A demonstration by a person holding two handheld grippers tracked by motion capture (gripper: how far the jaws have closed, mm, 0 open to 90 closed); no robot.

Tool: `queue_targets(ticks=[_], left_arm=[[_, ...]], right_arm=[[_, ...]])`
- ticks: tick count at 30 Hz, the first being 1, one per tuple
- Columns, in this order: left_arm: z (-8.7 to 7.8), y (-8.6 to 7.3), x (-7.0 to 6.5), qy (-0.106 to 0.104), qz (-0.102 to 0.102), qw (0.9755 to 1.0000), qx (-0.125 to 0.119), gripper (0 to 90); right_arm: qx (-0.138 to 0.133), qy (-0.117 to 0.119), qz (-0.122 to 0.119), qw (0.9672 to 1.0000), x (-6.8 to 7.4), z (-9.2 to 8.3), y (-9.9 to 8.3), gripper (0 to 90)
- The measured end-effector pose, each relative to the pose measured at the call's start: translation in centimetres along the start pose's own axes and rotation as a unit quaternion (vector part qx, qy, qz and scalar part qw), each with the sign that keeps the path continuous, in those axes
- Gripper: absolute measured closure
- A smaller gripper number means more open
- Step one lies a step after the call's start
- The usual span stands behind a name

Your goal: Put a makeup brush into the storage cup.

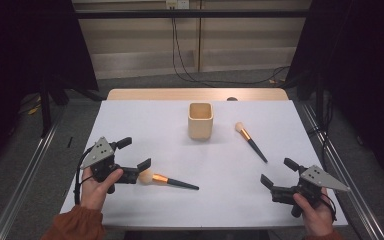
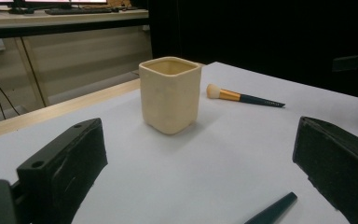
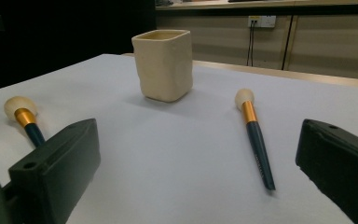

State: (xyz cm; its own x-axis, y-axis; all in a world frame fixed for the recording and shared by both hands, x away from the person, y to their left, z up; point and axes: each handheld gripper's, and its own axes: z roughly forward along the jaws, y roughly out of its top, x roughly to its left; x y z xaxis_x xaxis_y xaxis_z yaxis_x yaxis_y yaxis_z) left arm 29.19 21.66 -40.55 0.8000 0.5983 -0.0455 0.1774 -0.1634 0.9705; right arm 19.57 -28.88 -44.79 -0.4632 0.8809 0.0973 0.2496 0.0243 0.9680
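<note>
A cream square cup (image 1: 200,120) stands upright at the table's far middle. One makeup brush (image 1: 250,141), with a pale head, gold ferrule and dark handle, lies to the cup's right. A second brush (image 1: 167,180) lies near the front left, its head just beside the lower jaw of my left gripper (image 1: 134,153). That gripper is open and holds nothing. My right gripper (image 1: 278,172) is open at the front right, apart from both brushes. The left gripper view shows the cup (image 2: 170,93), the far brush (image 2: 244,96) and the near brush's handle tip (image 2: 272,212).
A white sheet (image 1: 145,125) covers the table, with a strip of bare wood (image 1: 195,94) at its far edge. Black curtains hang at both sides. Cables (image 1: 220,80) trail over the floor behind. Metal rails run along the floor on each side.
</note>
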Motion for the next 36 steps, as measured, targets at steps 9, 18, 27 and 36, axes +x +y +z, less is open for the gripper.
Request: queue_targets(ticks=[9,18,27,36], left_arm=[[1.7,0.4,0.2,-0.027,0.001,0.9994,0.021,2.5],[3.0,0.6,0.3,-0.045,0.008,0.9983,0.037,2.5],[4.3,1.0,0.1,-0.064,0.017,0.9963,0.054,2.5],[5.5,1.4,0.1,-0.085,0.03,0.9926,0.08,2.5]], right_arm=[[0.002,0.002,0.0,1.0,0.0,0.1,0.0,0.0],[0.001,0.003,0.001,1.0,0.0,0.1,0.0,0.0],[0.004,0.005,0.0,1.0,0.0,0.2,-0.1,0.0],[0.004,0.007,0.0,1.0,0.1,0.2,-0.1,0.0]])
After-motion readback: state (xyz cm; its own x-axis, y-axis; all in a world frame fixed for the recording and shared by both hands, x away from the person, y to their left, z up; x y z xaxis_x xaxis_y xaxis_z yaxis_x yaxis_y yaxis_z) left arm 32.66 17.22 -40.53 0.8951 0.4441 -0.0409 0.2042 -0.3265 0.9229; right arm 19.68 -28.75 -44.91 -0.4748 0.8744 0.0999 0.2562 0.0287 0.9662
